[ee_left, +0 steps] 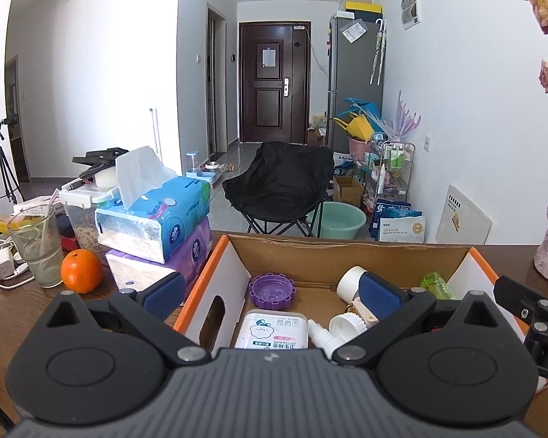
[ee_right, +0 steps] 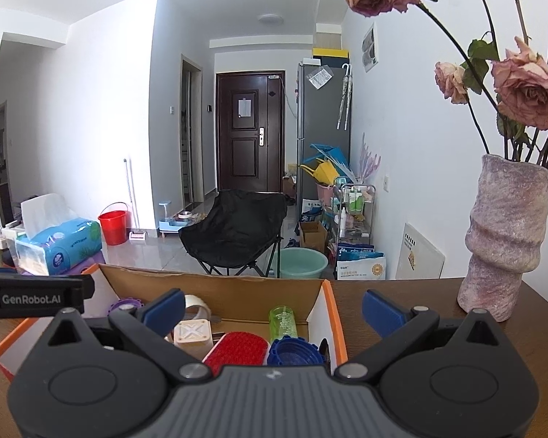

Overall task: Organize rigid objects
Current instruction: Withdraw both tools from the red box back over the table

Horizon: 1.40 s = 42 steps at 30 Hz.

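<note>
Nearest, the left tongs (ee_left: 272, 294) and right tongs (ee_right: 273, 308) stand spread wide and empty over the orange-edged cardboard box (ee_left: 347, 255) at the desk's far edge. Inside, left to right: purple ribbed plastic cap (ee_left: 271, 291), white cotton-bud case (ee_left: 272, 330), green ridged cup (ee_left: 436, 284). Likely between placements; next needs another loose item.

A dark brown wooden table (ee_left: 102, 303) carries everything. At its middle stands an open cardboard box (ee_left: 215, 277) with orange-edged white walls. Just left of the box lie two stacked tissue packs (ee_left: 157, 241), the blue one on the purple. Nearer and further left sit an orange (ee_left: 81, 271), a drinking glass (ee_left: 36, 244) and a white charger with its cable (ee_left: 2, 261). Right of the box, near the far edge, stands a pink textured vase (ee_right: 504, 233).
</note>
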Tool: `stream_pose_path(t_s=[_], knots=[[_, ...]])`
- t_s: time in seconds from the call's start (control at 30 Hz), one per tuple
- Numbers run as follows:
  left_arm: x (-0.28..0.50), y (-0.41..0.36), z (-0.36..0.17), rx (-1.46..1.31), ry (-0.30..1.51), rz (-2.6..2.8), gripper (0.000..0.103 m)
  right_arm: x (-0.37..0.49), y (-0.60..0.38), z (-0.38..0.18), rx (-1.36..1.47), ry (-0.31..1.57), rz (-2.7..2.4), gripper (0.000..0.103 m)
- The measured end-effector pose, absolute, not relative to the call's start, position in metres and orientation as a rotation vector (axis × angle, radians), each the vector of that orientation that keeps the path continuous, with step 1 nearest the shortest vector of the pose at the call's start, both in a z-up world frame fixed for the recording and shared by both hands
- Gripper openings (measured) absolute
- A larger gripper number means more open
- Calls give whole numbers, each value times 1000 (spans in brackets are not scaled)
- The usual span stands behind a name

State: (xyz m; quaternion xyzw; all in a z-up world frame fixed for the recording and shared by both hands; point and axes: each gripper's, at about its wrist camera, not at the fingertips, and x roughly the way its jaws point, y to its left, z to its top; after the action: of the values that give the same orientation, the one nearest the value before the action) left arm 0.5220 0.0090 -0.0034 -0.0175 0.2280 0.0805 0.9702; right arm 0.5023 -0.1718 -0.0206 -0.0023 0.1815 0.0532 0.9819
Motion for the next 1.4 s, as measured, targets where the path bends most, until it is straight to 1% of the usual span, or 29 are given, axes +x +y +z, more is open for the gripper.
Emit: stream_pose_path(t_s=[0.6,0.97,1.4], knots=[[420,18,28,-51,410,136,103,404,-183,4,-24,338,116,103],[346,7,48,-25,391,96,103,329,-182,22,-46,301,104,103],[244,3,49,-18,402,59,103,222,-203,37,3,273,72,103]])
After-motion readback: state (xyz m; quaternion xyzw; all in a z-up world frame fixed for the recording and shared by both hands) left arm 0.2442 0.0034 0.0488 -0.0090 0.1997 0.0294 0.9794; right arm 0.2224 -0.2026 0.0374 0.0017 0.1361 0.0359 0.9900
